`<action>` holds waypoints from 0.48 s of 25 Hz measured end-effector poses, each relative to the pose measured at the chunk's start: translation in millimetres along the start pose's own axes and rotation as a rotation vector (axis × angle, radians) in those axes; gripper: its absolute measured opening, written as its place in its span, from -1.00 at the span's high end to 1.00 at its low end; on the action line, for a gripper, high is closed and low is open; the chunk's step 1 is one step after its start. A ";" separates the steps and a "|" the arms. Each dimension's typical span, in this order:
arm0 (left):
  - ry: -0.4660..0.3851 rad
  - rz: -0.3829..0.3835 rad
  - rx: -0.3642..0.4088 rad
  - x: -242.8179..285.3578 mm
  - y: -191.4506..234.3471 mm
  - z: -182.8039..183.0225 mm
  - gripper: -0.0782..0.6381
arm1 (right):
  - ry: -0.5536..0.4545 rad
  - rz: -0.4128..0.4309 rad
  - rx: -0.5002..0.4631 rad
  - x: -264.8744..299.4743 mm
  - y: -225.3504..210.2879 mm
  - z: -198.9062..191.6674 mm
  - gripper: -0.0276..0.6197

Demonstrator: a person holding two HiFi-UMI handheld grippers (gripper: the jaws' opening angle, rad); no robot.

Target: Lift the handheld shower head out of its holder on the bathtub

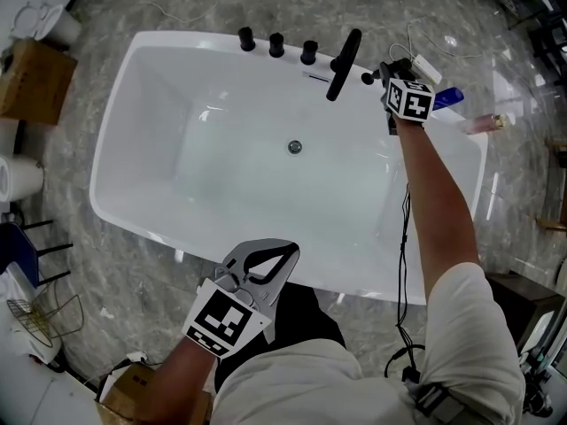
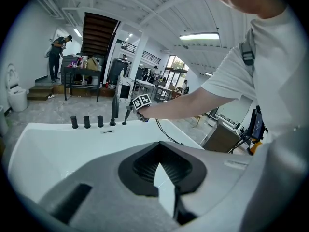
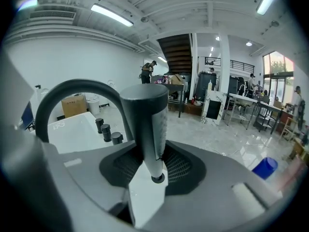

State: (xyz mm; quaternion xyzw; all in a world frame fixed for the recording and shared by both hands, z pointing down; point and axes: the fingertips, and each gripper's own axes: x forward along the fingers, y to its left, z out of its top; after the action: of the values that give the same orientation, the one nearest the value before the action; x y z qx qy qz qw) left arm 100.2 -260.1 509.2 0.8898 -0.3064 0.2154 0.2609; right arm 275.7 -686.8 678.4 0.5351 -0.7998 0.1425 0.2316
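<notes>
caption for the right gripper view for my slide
Right gripper clamped on the black handheld shower head, white bathtub and its black knobs at left.

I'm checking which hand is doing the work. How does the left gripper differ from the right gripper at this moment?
The right gripper is shut on the black shower head, while the left gripper has its jaws together on nothing. The right gripper is at the far rim of the bathtub, beside the taps. The left gripper hangs over the near rim, close to the person's body. Both carry a cube with square markers.
</notes>
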 end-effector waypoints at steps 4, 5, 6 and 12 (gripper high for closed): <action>-0.006 -0.005 0.006 -7.5 -7.0 0.3 0.76 | -0.018 -0.001 -0.002 -14.3 3.4 8.4 0.46; -0.008 -0.006 0.008 -9.5 -8.6 0.5 0.76 | -0.022 -0.002 -0.003 -18.2 3.8 11.1 0.46; -0.010 -0.007 0.009 -11.5 -9.8 0.9 0.76 | -0.027 -0.004 -0.005 -22.1 4.1 14.3 0.46; -0.024 -0.012 0.023 -22.2 -17.5 3.2 0.76 | -0.052 -0.008 -0.015 -43.1 6.8 31.0 0.46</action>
State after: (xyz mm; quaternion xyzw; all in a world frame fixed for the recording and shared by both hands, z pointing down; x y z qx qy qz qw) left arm 96.4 -240.5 488.9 0.8970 -0.3016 0.2068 0.2485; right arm 276.5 -664.9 629.6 0.5400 -0.8045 0.1218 0.2154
